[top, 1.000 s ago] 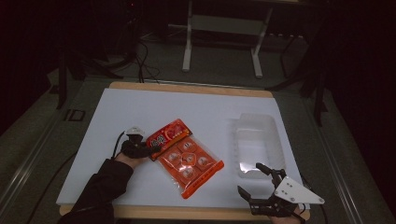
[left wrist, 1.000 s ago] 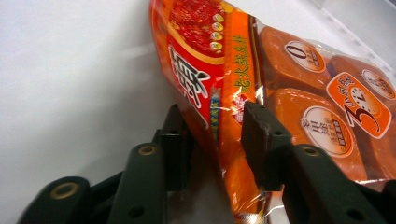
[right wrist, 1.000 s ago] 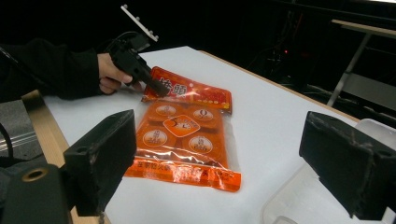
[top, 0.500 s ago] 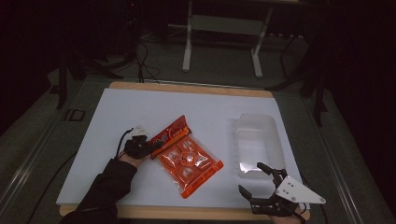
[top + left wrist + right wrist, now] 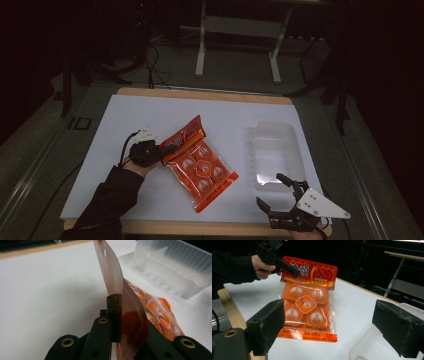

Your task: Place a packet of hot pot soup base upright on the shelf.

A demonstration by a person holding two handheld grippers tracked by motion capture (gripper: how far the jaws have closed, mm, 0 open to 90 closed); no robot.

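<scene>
One orange snack pack (image 5: 200,167) lies near the table's middle, its header end tilted up off the white tabletop (image 5: 120,120) while the bottom seam rests on it. At the pack's nine o'clock, the left gripper (image 5: 161,151) pinches the header edge; in the left gripper view the foil stands upright between the closed pads (image 5: 113,315). A second earlier the pack lay flat and the jaws had not fully closed: the grip is now made and the lift has begun. At four o'clock from the pack, near the table's front edge, the right gripper (image 5: 280,197) hangs with jaws wide, holding nothing, unmoved. A clear plastic tray (image 5: 272,155) sits at the pack's three o'clock, apart from it, probably the destination.
</scene>
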